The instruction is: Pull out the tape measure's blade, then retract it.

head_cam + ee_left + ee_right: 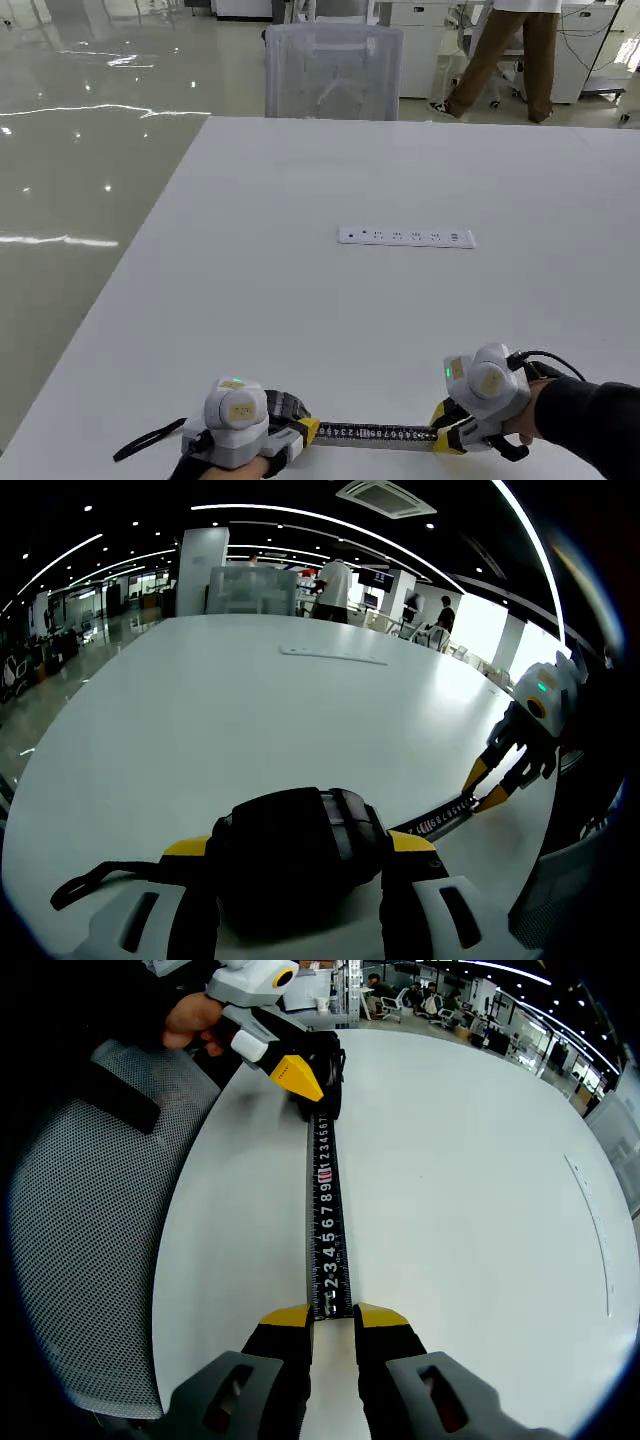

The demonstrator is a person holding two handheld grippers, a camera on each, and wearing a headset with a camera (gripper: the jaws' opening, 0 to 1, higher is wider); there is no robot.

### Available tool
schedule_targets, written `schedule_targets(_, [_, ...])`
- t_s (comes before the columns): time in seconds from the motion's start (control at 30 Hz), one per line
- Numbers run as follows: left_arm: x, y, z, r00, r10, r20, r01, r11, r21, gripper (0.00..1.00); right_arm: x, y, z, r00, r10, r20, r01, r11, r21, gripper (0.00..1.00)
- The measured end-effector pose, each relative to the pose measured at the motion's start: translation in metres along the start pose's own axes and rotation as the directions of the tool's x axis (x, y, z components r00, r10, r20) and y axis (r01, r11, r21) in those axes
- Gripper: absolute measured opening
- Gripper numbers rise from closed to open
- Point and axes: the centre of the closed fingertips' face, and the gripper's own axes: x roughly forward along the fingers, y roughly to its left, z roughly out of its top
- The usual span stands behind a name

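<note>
Our left tongs (pixel 300 432) are clamped around the tape measure (pixel 300 855) body at the near edge of the worktop (pixel 400 180), and our right tongs (pixel 332 1317) are pinched on the end of the blade (pixel 328 1210). The blade runs straight between them, flat, side to side along that edge, so retracting probably means bringing the right end back along that same line. The very tip is buried between the jaws, and we can't make out any lock on the body

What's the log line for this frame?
stage: blade extended | left gripper: shut on case | right gripper: shut on blade end | blade: straight between grippers
</note>
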Motion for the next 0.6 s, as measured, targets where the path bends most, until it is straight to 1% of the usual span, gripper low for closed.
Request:
schedule_targets(0.43, [-0.001,-0.001,0.000,1.0000,0.000,0.002,0.000,1.000,-0.003,0.61,0.005,0.001,0.010,0.9999,-0.008,0.013,0.008,1.000,-0.025,0.12])
schedule_targets(0.6, [0.000,0.000,0.000,1.0000,0.000,0.001,0.000,1.000,-0.004,0.62,0.008,0.000,0.016,0.9995,-0.014,0.029,0.015,1.000,-0.012,0.12])
